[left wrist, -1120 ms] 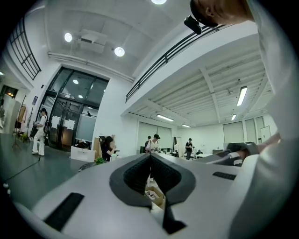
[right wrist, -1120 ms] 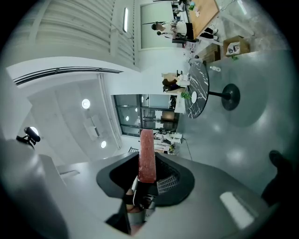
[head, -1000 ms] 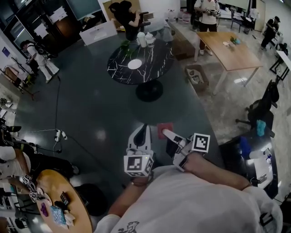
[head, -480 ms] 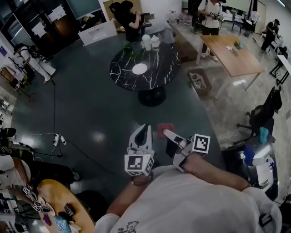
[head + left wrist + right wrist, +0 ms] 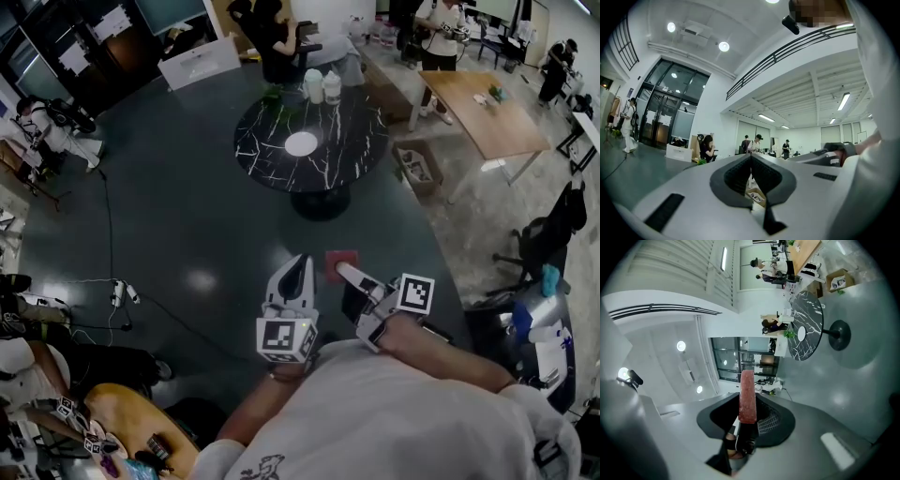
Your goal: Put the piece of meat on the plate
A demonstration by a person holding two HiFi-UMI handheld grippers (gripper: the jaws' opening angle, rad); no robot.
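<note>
A flat red piece of meat [image 5: 340, 265] [image 5: 746, 397] stands edge-on between the jaws of my right gripper [image 5: 347, 273] [image 5: 746, 414], which is shut on it. My left gripper [image 5: 298, 262] [image 5: 751, 157] is held beside it at the same height, jaws shut with nothing between them. Both point level over the dark floor. Ahead, well out of reach, a white plate [image 5: 301, 143] [image 5: 801, 333] lies near the middle of a round black marble table [image 5: 352, 141] [image 5: 811, 319].
Two white jars [image 5: 322, 86] and a green plant [image 5: 272, 95] stand at the table's far edge, with a seated person [image 5: 272, 33] behind. A wooden table [image 5: 492, 101] and cardboard box [image 5: 418, 167] are at right. A cable with power strip [image 5: 120, 293] lies at left.
In the head view the marble table and plate have slid down and closer, and the floor has shifted with them. Both grippers keep their pose, the meat still in the right one.
</note>
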